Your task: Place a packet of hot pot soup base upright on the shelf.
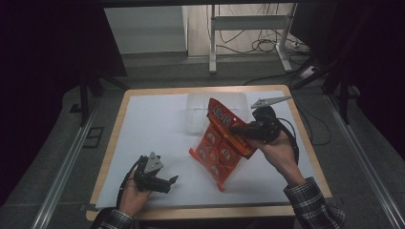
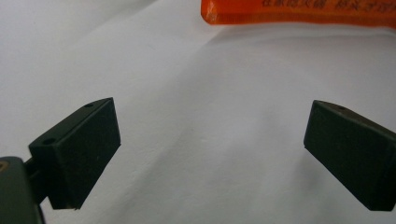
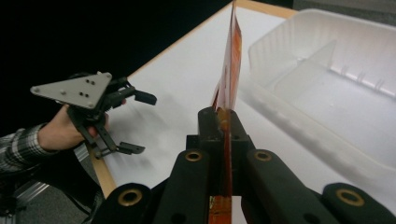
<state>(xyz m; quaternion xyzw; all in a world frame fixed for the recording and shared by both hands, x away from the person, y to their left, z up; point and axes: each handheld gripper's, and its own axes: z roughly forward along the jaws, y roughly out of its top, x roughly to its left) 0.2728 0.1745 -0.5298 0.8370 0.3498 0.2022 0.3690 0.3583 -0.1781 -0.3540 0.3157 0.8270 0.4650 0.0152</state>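
Note:
An orange-red snack bag [image 1: 223, 141] hangs tilted over the middle of the white table cover, its lower corner near the sheet. My right gripper [image 1: 237, 128] is shut on the bag's upper right edge; in the right gripper view the bag [image 3: 229, 70] stands edge-on between the closed jaws. My left gripper [image 1: 173, 182] rests low at the front left of the table, open, with nothing between its fingers [image 2: 84, 144]. The bag's bottom edge [image 2: 299, 11] lies just beyond it. From the right gripper view the left gripper [image 3: 140, 122] appears open.
A clear plastic tub [image 1: 215, 112] with an inner divider stands behind the bag at the back middle of the table; in the right gripper view the tub [image 3: 336, 70] sits close on the right. The wooden table edge [image 1: 111, 148] frames the white sheet.

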